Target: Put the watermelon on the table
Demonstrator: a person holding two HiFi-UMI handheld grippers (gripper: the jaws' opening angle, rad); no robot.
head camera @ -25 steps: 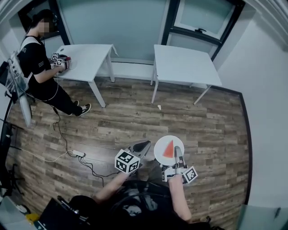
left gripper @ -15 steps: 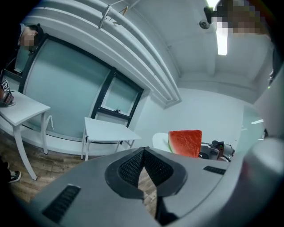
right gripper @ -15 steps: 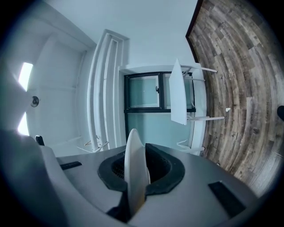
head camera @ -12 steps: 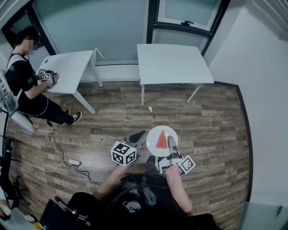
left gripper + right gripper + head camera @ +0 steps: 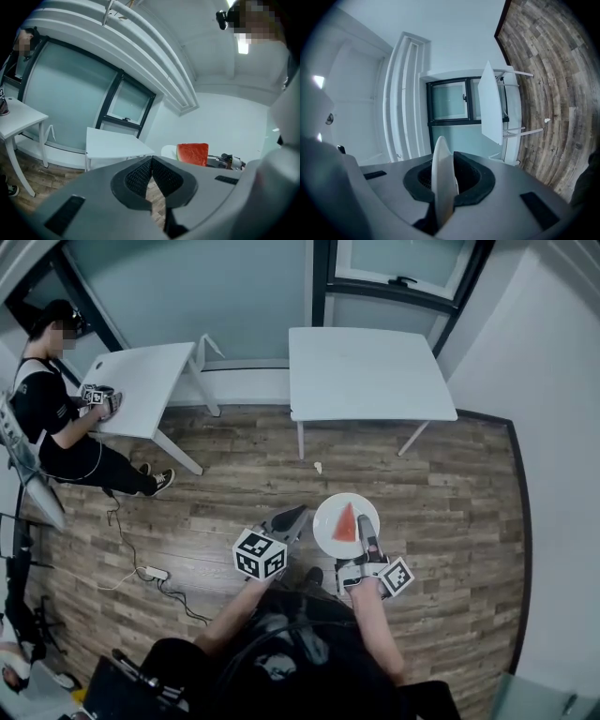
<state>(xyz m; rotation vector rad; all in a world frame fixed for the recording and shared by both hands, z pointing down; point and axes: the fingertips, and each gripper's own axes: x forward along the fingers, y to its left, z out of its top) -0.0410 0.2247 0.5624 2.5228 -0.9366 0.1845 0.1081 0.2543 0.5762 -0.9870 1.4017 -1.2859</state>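
Note:
A red wedge of watermelon [image 5: 346, 522] lies on a small white plate [image 5: 327, 518]. My right gripper [image 5: 367, 538] is shut on the plate's near rim and holds it level above the wooden floor. In the right gripper view the plate [image 5: 442, 183] shows edge-on between the jaws. My left gripper [image 5: 291, 518] hangs just left of the plate, shut and empty. Its own view shows the pads [image 5: 140, 176] meeting, with the watermelon [image 5: 192, 153] to the right. The white table [image 5: 370, 371] stands ahead by the window.
A second white table [image 5: 155, 381] stands at the left, where a person [image 5: 56, 418] sits handling grippers. A power strip with cable [image 5: 150, 573] lies on the floor at left. A small white scrap [image 5: 318, 467] lies near the table's leg. A wall runs along the right.
Both grippers and the plate with the watermelon have advanced over the floor toward the table by the window. The grip on the plate is unchanged.

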